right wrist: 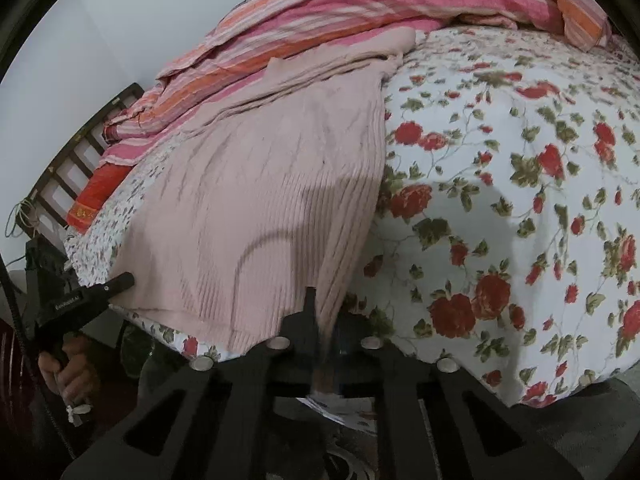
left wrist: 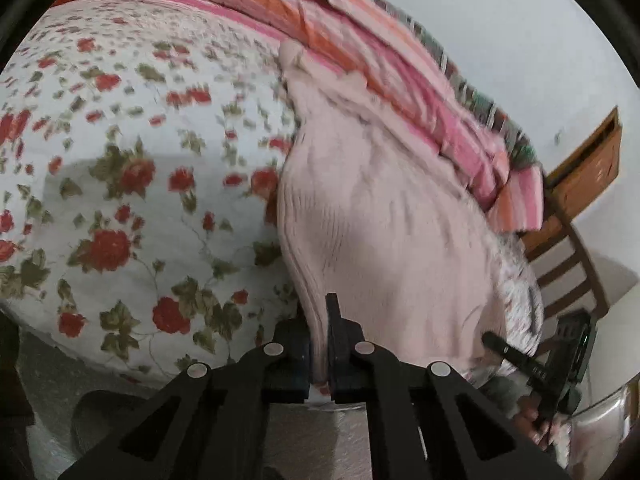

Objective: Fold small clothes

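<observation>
**A:** Where do you stand with the garment?

**B:** I have the pink ribbed knit lying on the floral bedspread, its far end up against the striped blanket and its near hem hanging over the bed's edge towards me. My left gripper is clenched on one near corner of that hem; the cloth runs straight in between the fingers. My right gripper is pinched on the other near corner in the same way. In the right wrist view I can see the left tool's black finger at the far corner of the hem, with the hand on its handle.

**A:** So what makes the fold go well from here?

**B:** I judge the step to be carrying the hem up and over towards the far end. I want both corners lifted together and kept level, with the hem taut between them, so the fold line lands straight across the ribs.

**A:** How will the fabric behave?

**B:** It looks soft and stretchy, with fine lengthwise ribbing and a faint cable pattern. Knit like this probably sags in the middle and drags on the quilted cotton beneath, so I would lift clear before moving across. The far end is bunched against the blanket and may need smoothing.
</observation>
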A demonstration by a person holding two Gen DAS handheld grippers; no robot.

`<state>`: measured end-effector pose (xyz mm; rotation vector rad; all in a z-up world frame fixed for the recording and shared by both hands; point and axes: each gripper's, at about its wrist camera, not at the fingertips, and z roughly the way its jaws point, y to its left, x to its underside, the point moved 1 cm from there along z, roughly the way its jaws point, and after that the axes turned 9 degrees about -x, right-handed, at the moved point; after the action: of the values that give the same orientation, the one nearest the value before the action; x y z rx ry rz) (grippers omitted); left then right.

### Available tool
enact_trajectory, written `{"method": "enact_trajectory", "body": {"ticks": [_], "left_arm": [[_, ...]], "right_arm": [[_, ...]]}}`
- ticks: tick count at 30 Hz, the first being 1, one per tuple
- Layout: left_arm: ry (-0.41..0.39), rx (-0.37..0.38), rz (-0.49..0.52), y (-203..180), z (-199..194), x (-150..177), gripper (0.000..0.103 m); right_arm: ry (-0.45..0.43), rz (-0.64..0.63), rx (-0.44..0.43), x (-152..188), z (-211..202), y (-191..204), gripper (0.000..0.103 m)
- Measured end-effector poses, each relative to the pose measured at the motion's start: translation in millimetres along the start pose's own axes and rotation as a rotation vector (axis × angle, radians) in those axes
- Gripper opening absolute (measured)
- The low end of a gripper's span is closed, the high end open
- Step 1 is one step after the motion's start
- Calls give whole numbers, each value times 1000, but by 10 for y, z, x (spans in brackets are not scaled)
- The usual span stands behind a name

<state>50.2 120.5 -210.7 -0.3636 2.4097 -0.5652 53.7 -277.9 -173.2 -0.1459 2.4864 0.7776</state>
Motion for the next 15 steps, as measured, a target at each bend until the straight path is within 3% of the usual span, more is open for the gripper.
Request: {"method": "enact_trajectory", "body": {"ticks": [4,6,15], "left_arm": [[-125,18,-24,-22,-392,-133,6],[-134,60,-43,-41,-502,-209,6],[-174,59,-3,-407,-713,-493,6]], "right_arm": [[-115,5,-45,-93,-374,60,5],[-153,-4,-45,-148,-522,85,5],[-218,27,-116,-399,-810,227,5]]}}
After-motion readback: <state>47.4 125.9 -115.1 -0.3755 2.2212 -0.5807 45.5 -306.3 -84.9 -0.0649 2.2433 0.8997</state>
